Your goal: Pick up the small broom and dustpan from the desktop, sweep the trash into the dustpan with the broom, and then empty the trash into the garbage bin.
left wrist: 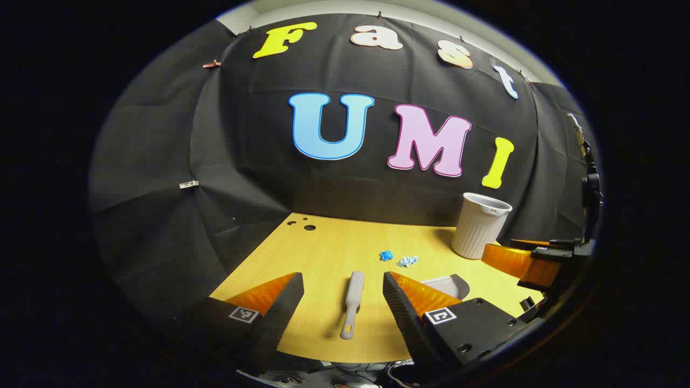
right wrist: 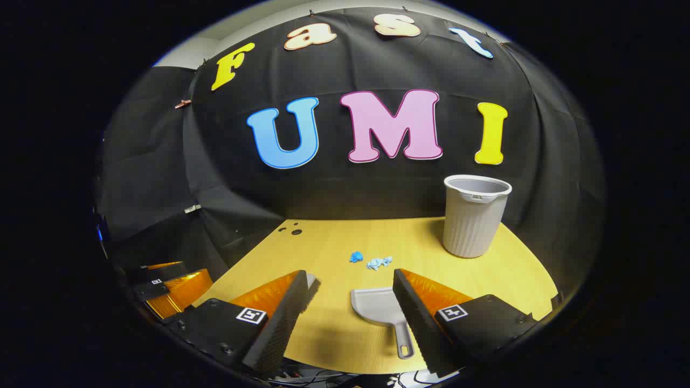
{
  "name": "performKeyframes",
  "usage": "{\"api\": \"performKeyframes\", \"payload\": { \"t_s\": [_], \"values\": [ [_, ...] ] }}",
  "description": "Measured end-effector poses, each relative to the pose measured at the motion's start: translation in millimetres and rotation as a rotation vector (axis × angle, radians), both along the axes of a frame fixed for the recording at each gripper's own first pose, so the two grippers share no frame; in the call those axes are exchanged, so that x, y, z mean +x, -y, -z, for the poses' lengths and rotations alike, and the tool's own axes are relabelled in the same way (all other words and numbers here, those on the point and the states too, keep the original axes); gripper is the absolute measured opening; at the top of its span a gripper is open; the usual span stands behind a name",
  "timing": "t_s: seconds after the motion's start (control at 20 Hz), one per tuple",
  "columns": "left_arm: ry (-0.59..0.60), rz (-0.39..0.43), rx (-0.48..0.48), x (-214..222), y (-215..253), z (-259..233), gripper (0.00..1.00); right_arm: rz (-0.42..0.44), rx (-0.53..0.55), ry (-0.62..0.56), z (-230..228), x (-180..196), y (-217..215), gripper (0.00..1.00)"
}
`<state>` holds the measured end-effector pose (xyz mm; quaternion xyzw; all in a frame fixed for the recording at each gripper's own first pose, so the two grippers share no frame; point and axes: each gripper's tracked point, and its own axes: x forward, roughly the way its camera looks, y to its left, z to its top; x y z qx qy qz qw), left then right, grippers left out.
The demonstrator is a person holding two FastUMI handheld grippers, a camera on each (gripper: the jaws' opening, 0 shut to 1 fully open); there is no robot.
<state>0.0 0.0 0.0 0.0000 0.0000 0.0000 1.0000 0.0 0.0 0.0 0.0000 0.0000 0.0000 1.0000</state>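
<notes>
In the left gripper view the left tongs (left wrist: 341, 299) are hovering low over the near edge of the bench (left wrist: 323, 248), their fingers standing wide apart with nothing between them but the broom (left wrist: 352, 303), which is lying flat on the wood, handle toward the camera and untouched by either finger. Beyond it two blue scraps of trash (left wrist: 398, 259) are sitting side by side near the middle of the bench, and the bin (left wrist: 479, 224) is standing upright toward the far right, close to the wall. The dustpan (left wrist: 448, 285) is peeking out just past the right finger. The right tongs (left wrist: 531, 258) are showing at that view's right edge. In the right gripper view the right tongs (right wrist: 353, 302) are likewise spread apart and gripping nothing, hanging over the dustpan (right wrist: 380, 308), which is resting flat on the bench (right wrist: 420, 242) with its handle pointing toward the camera, close beside the right finger. The trash (right wrist: 372, 261) is lying just beyond the pan's mouth, and the bin (right wrist: 474, 215) is standing farther off to the right. The left tongs (right wrist: 172, 285) are showing low at the left.
</notes>
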Motion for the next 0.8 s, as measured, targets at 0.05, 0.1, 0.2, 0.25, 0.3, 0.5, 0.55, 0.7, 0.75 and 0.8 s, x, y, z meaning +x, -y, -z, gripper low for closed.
{"api": "performKeyframes", "payload": {
  "t_s": [0.05,0.1,0.2,0.25,0.3,0.5,0.55,0.7,0.75,0.8],
  "values": [
    [0.011,0.004,-0.001,2.8,1.2,-3.0,0.92,0.008,-0.002,0.008,-4.1,1.8,3.9,0.99],
    [0.02,0.011,-0.002,6.4,3.2,-8.7,0.96,0.02,-0.008,0.016,-7.1,3.2,9.1,0.99],
    [0.03,0.035,0.0,16.0,10.3,-14.2,0.96,0.043,-0.019,0.034,-14.8,7.5,20.7,0.99],
    [0.028,0.045,0.005,22.0,14.0,-12.9,0.96,0.057,-0.02,0.039,-17.2,9.8,27.0,0.99],
    [0.021,0.056,0.013,28.1,18.3,-13.3,0.96,0.07,-0.017,0.041,-18.6,13.2,33.7,0.99],
    [-0.032,0.103,0.023,50.7,36.2,-9.9,0.96,0.124,0.01,0.007,-15.3,25.9,59.5,0.99],
    [-0.055,0.109,0.024,57.2,39.3,-4.5,0.96,0.138,0.008,-0.012,-12.9,28.3,64.6,0.99],
    [-0.129,0.128,0.013,71.8,44.6,6.5,0.96,0.145,0.012,-0.076,-4.8,38.5,74.0,0.99],
    [-0.152,0.134,0.011,77.1,44.8,11.1,0.96,0.145,0.012,-0.094,-1.6,43.4,76.5,0.99],
    [-0.177,0.128,0.011,82.1,42.4,16.7,0.96,0.145,0.015,-0.121,4.5,49.1,79.6,0.98]
  ]
}}
